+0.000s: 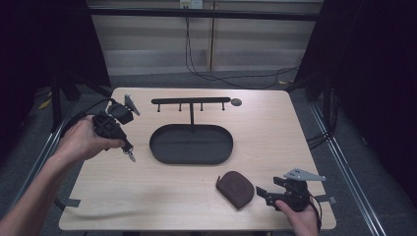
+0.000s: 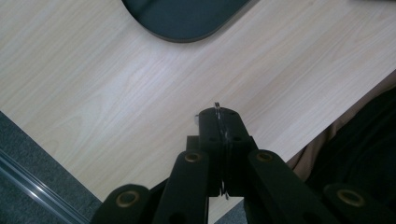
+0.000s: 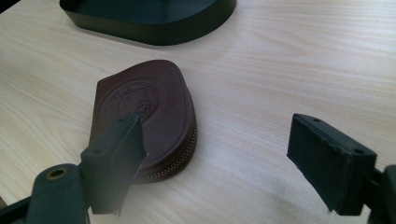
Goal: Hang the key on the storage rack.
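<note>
Left hand-held gripper: jaws are pressing fully together on a small metal key, whose thin edge is poking out past the tips in the left gripper view; in the high view the key is hanging just below the tips, clear of the table, left of the tray.

Right hand-held gripper: jaws are standing wide apart, holding nothing, resting low at the near right of the table.

Brown leather pouch: lying flat on the table, zipper edge showing, partly behind one of the right gripper's fingers and just beside it rather than between the two.

Key rack: a bar with hooks is standing on a post above the oval tray, beyond the key.

Step in hand, as judged: the key is being carried. Next move is likely calling for bringing it across to a hook or the tray, keeping the grip firm on so thin a piece.
</note>
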A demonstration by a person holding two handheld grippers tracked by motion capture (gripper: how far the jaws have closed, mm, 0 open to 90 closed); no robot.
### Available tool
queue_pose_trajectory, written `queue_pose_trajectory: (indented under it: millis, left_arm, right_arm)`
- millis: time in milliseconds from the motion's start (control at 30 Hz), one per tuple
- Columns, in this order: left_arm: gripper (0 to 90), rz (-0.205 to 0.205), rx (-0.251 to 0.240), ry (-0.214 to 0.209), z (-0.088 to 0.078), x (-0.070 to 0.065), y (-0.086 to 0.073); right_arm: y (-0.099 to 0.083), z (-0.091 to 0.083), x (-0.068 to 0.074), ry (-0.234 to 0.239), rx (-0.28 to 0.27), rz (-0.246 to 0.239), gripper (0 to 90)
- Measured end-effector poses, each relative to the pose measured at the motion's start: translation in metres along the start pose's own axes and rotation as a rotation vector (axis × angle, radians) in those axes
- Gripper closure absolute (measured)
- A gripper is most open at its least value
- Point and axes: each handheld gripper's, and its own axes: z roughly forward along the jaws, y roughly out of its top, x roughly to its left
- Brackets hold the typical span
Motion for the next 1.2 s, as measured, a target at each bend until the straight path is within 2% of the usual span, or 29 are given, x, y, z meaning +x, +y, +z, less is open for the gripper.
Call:
queue_pose_trajectory:
  millis: [100, 133, 267, 533, 567, 633, 667, 767, 1067, 1200]
  left_arm:
    - [89.2, -0.027, -0.001, 0.020, -0.005, 0.002, 0.007]
    - [89.2, -0.029, 0.012, 0.024, -0.007, 0.002, 0.009]
    - [89.2, -0.028, 0.012, 0.023, -0.015, 0.001, 0.019]
    - [89.2, 0.005, 0.029, 0.029, -0.022, 0.000, 0.038]
    - [89.2, 0.025, 0.021, 0.014, -0.023, 0.001, 0.041]
    - [89.1, 0.031, 0.020, 0.009, -0.022, 0.001, 0.043]
    - [89.1, 0.017, 0.014, 0.007, -0.023, 0.003, 0.046]
    - [89.1, 0.016, 0.008, -0.005, -0.023, 0.006, 0.050]
    - [89.1, 0.000, 0.002, 0.011, -0.030, 0.011, 0.068]
    - [89.1, -0.016, -0.005, 0.006, -0.030, 0.015, 0.075]
  right_arm:
    - [0.000, 0.000, 0.000, 0.001, 0.001, 0.000, 18.2]
    - [0.000, 0.000, 0.000, 0.002, 0.001, 0.000, 18.2]
    - [0.000, 0.000, 0.000, 0.003, -0.002, 0.000, 18.0]
    - [0.000, -0.001, 0.000, 0.003, -0.003, 0.006, 17.9]
    - [0.000, -0.001, -0.001, 0.004, -0.004, 0.007, 17.9]
    - [0.000, -0.001, 0.000, 0.003, -0.003, 0.006, 17.9]
    - [0.000, -0.001, 0.000, 0.006, -0.004, 0.005, 17.9]
    - [0.000, -0.001, 0.000, 0.005, -0.002, 0.007, 17.9]
    - [0.000, -0.001, -0.001, 0.009, -0.004, 0.005, 17.9]
    - [0.000, -0.001, 0.000, 0.010, -0.003, 0.007, 17.9]
